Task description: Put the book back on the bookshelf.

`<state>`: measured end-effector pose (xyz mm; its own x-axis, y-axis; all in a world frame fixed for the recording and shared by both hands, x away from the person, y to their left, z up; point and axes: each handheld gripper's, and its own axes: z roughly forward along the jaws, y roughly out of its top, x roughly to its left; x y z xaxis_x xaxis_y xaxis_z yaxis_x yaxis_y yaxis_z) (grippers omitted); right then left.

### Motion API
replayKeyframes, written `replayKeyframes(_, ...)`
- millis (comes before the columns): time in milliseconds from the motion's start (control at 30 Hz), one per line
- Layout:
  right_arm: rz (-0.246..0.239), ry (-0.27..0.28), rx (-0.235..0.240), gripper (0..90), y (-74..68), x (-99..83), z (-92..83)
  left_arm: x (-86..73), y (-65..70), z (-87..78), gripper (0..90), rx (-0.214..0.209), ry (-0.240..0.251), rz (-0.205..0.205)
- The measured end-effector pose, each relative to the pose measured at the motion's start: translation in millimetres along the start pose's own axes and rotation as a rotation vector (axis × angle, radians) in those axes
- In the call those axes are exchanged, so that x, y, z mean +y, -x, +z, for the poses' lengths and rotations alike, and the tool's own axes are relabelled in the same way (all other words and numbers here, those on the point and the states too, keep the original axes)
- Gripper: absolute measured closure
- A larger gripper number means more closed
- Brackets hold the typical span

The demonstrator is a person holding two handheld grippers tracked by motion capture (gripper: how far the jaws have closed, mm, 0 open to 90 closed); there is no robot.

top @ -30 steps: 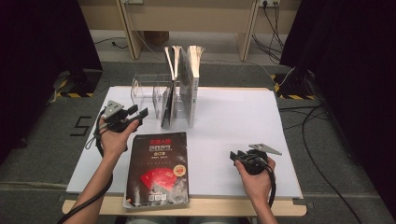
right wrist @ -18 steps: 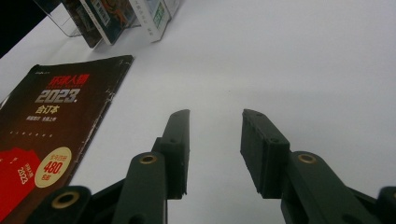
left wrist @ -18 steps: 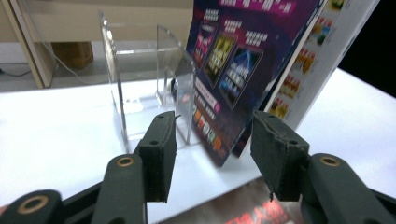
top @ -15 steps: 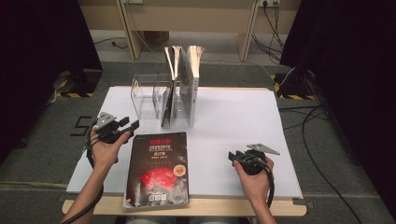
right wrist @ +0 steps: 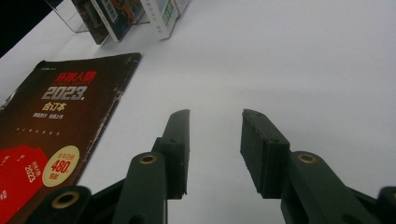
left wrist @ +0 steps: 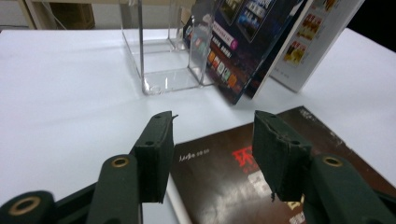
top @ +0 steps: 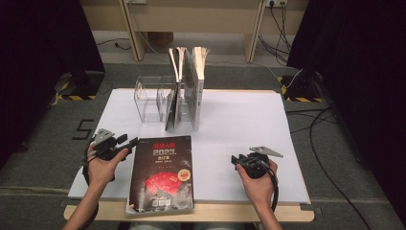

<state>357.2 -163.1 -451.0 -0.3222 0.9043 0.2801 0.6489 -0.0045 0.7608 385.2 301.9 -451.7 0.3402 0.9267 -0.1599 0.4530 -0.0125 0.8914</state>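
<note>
step: left claw gaping, empty, jaws just widened, astride far-left corner of book | advice: spine edge is best pinched squarely | right claw parted, empty

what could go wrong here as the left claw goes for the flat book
1. The book lies flat on the table, and the left claw, whose jaws have just been opening, straddles its top-left corner with nothing gripped; it may pinch only the cover, bending it.
2. The book's lower edge overhangs the table's front edge, so a push could slide it off.
3. The upright books lean by the clear holder; a bump could topple them.
</note>
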Motion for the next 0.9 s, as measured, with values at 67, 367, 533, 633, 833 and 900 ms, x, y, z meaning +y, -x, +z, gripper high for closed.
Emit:
replayKeyframes(67, -0.001, -0.001, 0.003, 63.5, -1.7, 1.1, 0.8, -2.6, -1.9, -2.1, 47.4, 0.001, -0.002, -0.005)
replayKeyframes(367, -0.021, -0.026, 0.027, 63.4, -13.4, 7.7, 10.9, -22.5, -6.3, -7.4, 46.8, -0.004, -0.055, -0.022)
replayKeyframes(533, -0.038, -0.046, 0.039, 63.5, -20.1, 15.2, 20.4, -28.9, -3.7, -6.2, 47.9, -0.006, -0.075, -0.031)
replayKeyframes(633, -0.042, -0.057, 0.049, 63.5, -25.0, 21.1, 27.0, -32.8, -0.8, -4.3, 48.1, -0.003, -0.096, -0.038)
replayKeyframes(833, -0.043, -0.078, 0.074, 63.6, -34.4, 31.7, 41.2, -33.3, 0.1, -5.5, 48.6, -0.003, -0.099, -0.055)
replayKeyframes(900, -0.054, -0.1, 0.086, 64.4, -42.1, 37.5, 51.8, -34.1, 0.9, -5.9, 49.4, -0.009, -0.106, -0.075)
